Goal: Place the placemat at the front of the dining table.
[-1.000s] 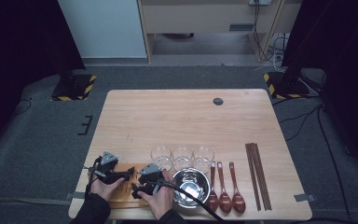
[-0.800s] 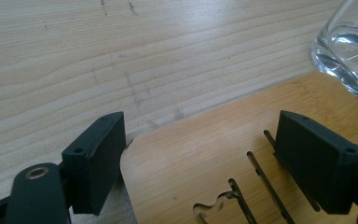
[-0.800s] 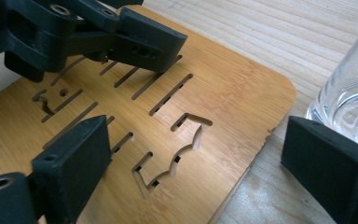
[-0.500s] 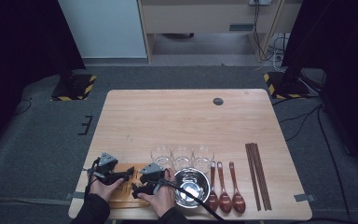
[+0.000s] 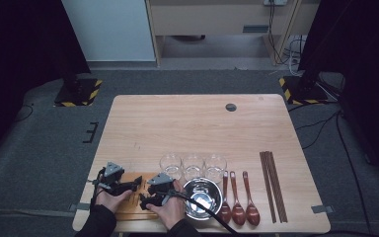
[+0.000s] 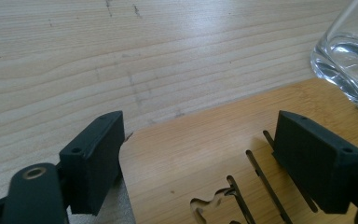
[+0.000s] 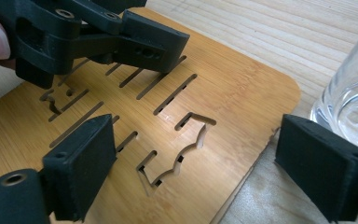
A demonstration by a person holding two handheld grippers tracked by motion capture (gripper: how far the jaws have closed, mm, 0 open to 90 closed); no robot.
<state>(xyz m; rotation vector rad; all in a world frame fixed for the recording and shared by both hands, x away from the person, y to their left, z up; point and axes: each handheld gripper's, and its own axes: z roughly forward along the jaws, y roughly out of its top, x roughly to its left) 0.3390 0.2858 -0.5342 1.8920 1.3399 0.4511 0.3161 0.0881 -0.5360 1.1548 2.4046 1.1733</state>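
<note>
A flat bamboo board (image 5: 129,209) with cut slots lies at the table's near left edge. My left gripper (image 5: 137,183) hovers low over it and is open: in the left gripper view (image 6: 200,135) one jaw stands at the board's (image 6: 191,163) left edge, the other over its slots. My right gripper (image 5: 146,201) is open too, and its jaws have just been closing a little. In the right gripper view (image 7: 200,135) they straddle the board's (image 7: 233,88) right edge without pressing on it. The left gripper (image 7: 121,37) lies just beyond.
Three clear glasses (image 5: 193,165) stand in a row right of the board, the nearest one (image 7: 349,102) close to my right jaw. A steel bowl (image 5: 202,197), three brown spoons (image 5: 238,200) and dark chopsticks (image 5: 273,185) lie further right. A round hole (image 5: 231,107) marks the far side.
</note>
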